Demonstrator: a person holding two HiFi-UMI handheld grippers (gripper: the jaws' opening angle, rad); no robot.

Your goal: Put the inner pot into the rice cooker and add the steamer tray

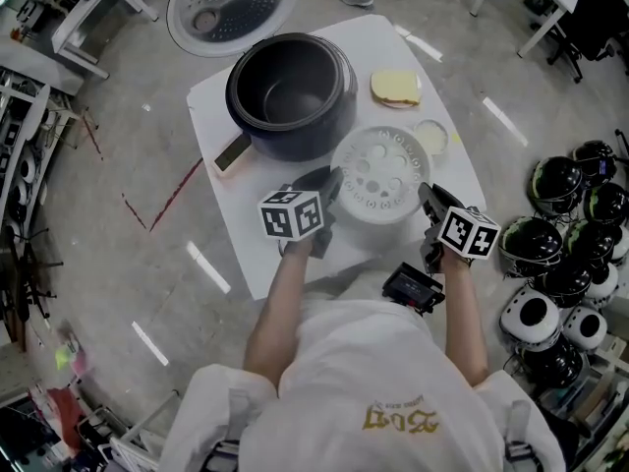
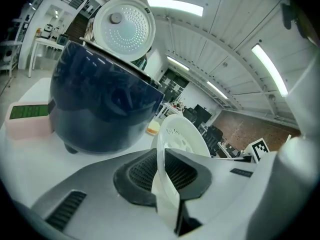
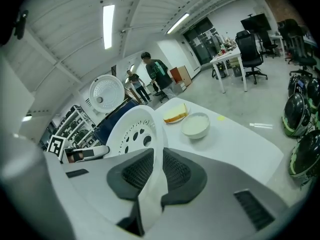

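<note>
The white perforated steamer tray hangs just above the table, in front of the dark rice cooker. My left gripper is shut on the tray's left rim and my right gripper is shut on its right rim. In the left gripper view the thin rim is pinched between the ribbed pads, with the cooker just beyond. The right gripper view shows the same pinch on the rim, the tray standing on edge ahead. The cooker's lid is swung open; its inside is dark and round.
A plate with a yellow slice and a small white bowl sit to the right of the cooker on the white table. Several helmets lie on the floor at right. Two people stand far off.
</note>
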